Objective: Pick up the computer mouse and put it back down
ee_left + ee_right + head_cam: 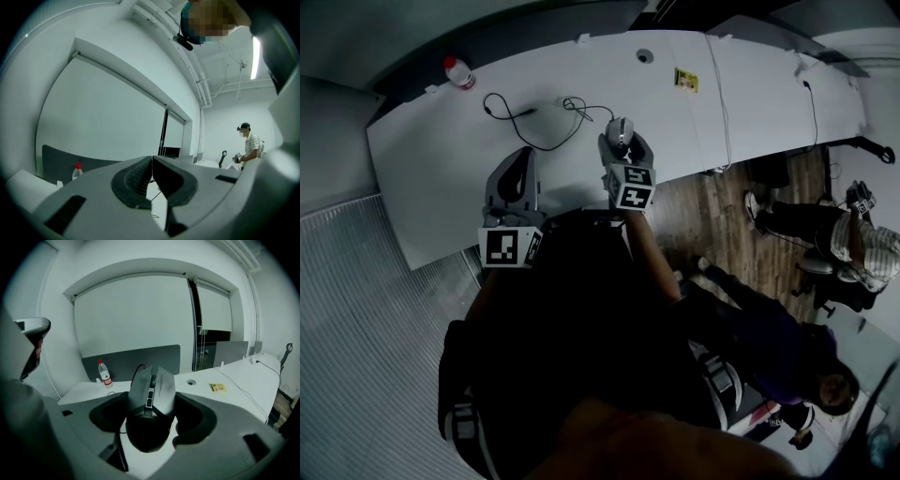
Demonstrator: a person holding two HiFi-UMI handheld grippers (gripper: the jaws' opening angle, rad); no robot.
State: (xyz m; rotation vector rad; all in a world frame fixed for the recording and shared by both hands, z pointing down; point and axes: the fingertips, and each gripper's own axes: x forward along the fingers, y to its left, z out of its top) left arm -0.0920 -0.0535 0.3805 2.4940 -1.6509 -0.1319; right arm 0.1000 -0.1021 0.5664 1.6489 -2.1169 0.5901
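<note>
Right gripper: jaws closed on both sides of computer mouse, mouse gripped between them, nose tilted up and away. In head view, mouse sits over near edge of white desk, right of centre, black cable looping left from it across desk. Left gripper: jaws pressed together, nothing between them, held left of right gripper, near desk's near edge. Water bottle with red cap at far left of desk. Yellow card at far right.
</note>
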